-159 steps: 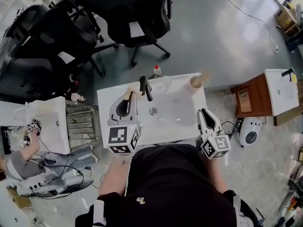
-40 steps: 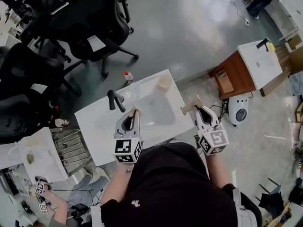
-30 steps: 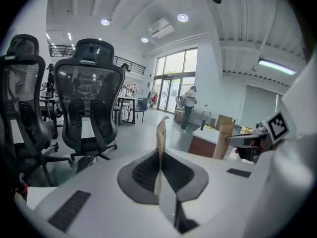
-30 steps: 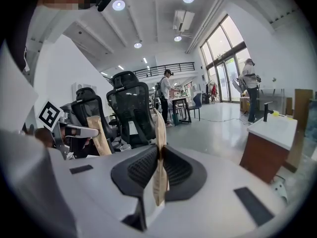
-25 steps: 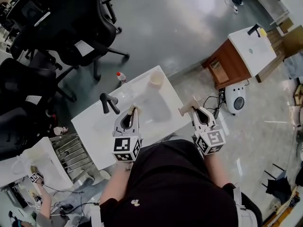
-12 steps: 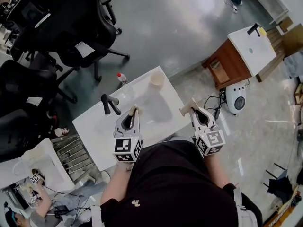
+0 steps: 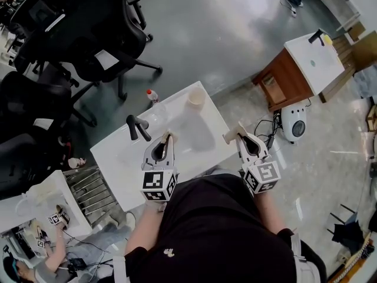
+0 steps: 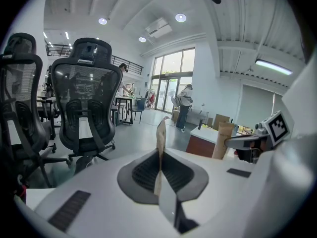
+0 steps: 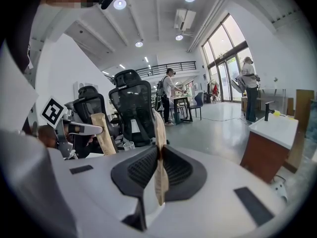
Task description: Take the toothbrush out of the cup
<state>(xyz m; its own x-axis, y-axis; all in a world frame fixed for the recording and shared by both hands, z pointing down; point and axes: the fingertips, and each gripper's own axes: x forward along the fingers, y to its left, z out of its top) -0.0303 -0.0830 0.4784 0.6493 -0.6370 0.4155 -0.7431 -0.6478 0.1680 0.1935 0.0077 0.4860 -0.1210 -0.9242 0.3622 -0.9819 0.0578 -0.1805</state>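
Note:
A tan cup (image 7: 195, 98) stands at the far right corner of the white sink table (image 7: 118, 158); I cannot make out a toothbrush in it or anywhere else. My left gripper (image 7: 166, 138) hovers over the basin near the black faucet (image 7: 135, 127), its tan pads pressed together with nothing between them (image 8: 161, 133). My right gripper (image 7: 235, 133) hangs over the table's right edge, also shut and empty (image 9: 159, 128). Each gripper view shows the other gripper off to the side. Both are well short of the cup.
A red-capped bottle (image 7: 152, 95) stands on the floor behind the table. Black office chairs (image 7: 106, 34) crowd the far left. A wooden cabinet with a white top (image 7: 294, 75) and a white device (image 7: 293, 121) are at the right, another white sink (image 7: 41, 199) at the lower left.
Both grippers stay where they were, still shut. Only the head view has shifted a little.

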